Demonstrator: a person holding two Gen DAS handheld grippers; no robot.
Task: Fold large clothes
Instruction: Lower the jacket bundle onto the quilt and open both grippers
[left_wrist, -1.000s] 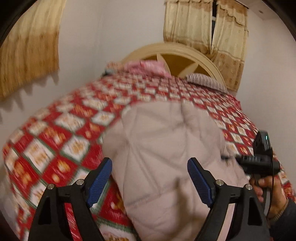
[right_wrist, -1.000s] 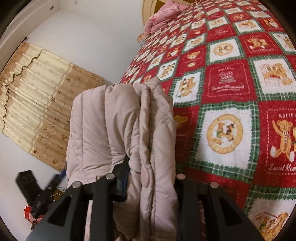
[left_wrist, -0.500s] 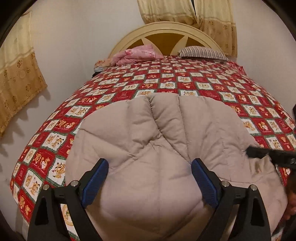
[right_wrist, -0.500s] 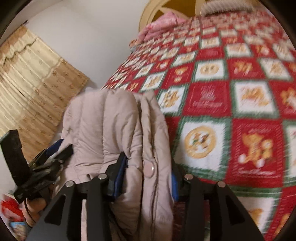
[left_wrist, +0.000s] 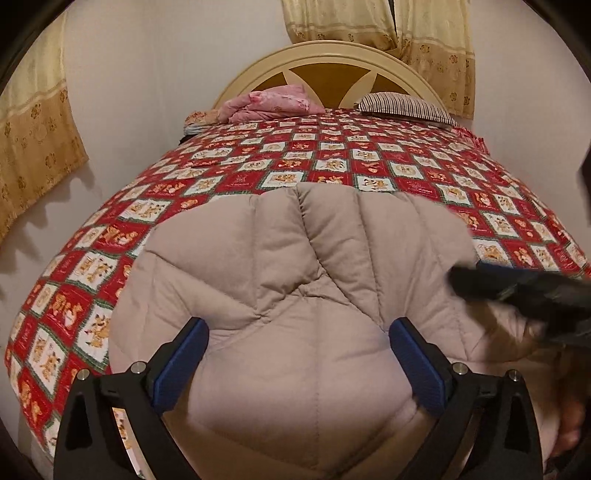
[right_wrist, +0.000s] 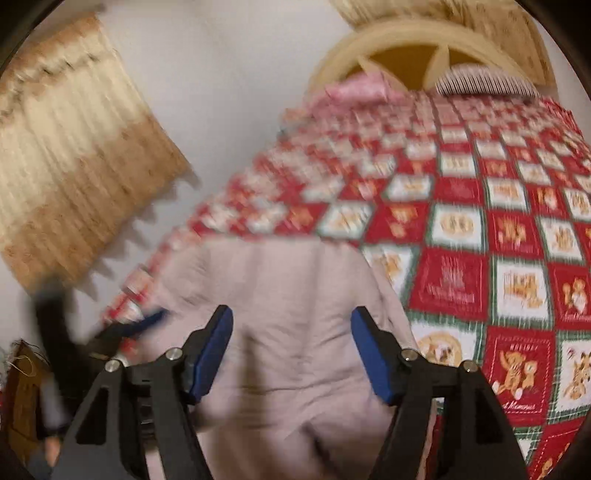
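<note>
Released a moment ago from the right hand-held gripper (right_wrist: 291, 350), the folded padded jacket (left_wrist: 295, 295) now lies on the bed (left_wrist: 369, 162) near its foot edge. Right jaws are opening, clear of the fabric; the left hand-held gripper (left_wrist: 297, 365) stands wide apart above it, still opening. Judged: this fold is set down.

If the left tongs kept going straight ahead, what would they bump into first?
Most likely the puffy beige coat lying on the bed: it fills the view right ahead of the left tongs, whose jaws are opening, gripping nothing.

bed (left_wrist: 258, 177): red patchwork cover | near end: folded beige jacket (left_wrist: 295, 295) | headboard end: pink bundle (left_wrist: 273, 103), striped pillow (left_wrist: 402, 107)
</note>
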